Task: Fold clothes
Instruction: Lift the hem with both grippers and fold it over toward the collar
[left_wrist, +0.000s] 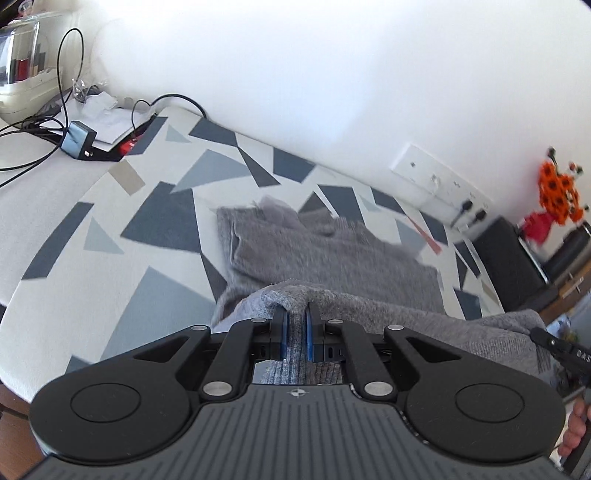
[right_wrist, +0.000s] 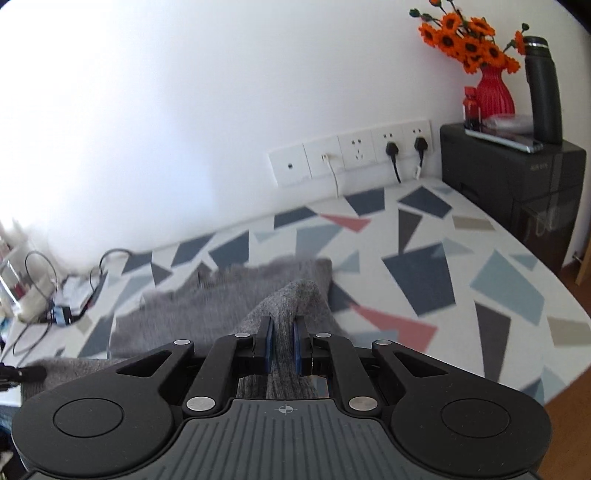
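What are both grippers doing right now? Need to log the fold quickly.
Left gripper: shut on the grey sweater.
Right gripper: shut on the same sweater.

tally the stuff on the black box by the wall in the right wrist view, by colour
red: 2, the vase and the small bottle
orange: 1, the flower bunch
black: 1, the tall flask
total: 4, not counting the flat items lying on the black box, too unclear to sort

A lived-in home room: beyond the fingers, a patterned tablecloth (right_wrist: 461, 266), wall sockets (right_wrist: 351, 155), and orange flowers in a red vase (right_wrist: 493, 90).
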